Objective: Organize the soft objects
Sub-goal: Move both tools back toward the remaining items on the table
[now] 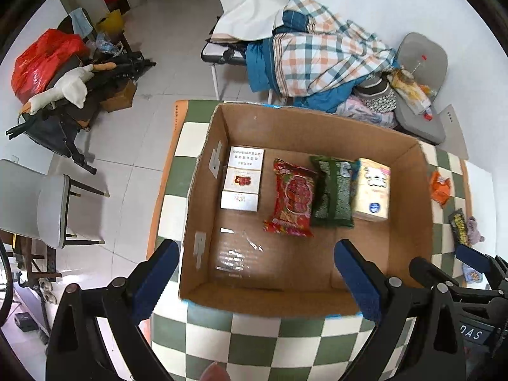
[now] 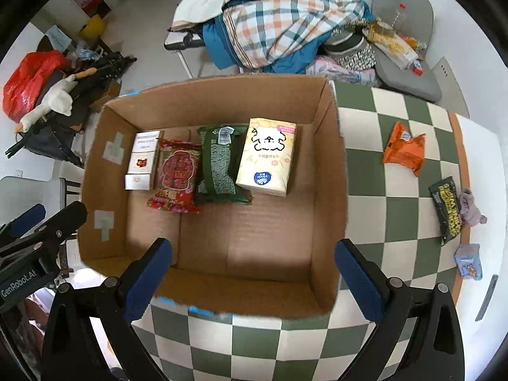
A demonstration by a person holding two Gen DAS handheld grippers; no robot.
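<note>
An open cardboard box (image 1: 409,190) (image 2: 330,165) stands on the checkered table. Inside lie a white carton (image 1: 243,179) (image 2: 143,162), a red snack bag (image 1: 293,198) (image 2: 177,174), a green packet (image 1: 333,192) (image 2: 219,165) and a cream tissue pack (image 1: 373,190) (image 2: 268,155). On the table right of the box lie an orange packet (image 2: 404,150) (image 1: 439,187), a black-yellow packet (image 2: 446,209) (image 1: 458,225), a grey cloth (image 2: 473,211) and a small blue tissue pack (image 2: 468,262). My left gripper (image 1: 257,281) and right gripper (image 2: 254,279) are open and empty above the box's near edge.
The checkered table (image 1: 254,346) (image 2: 381,190) ends close behind the box. Beyond it are a cot piled with plaid bedding (image 1: 320,50) (image 2: 285,22), a grey chair (image 1: 422,73), a white stool (image 1: 50,209) and floor clutter with a goose plush (image 1: 63,89).
</note>
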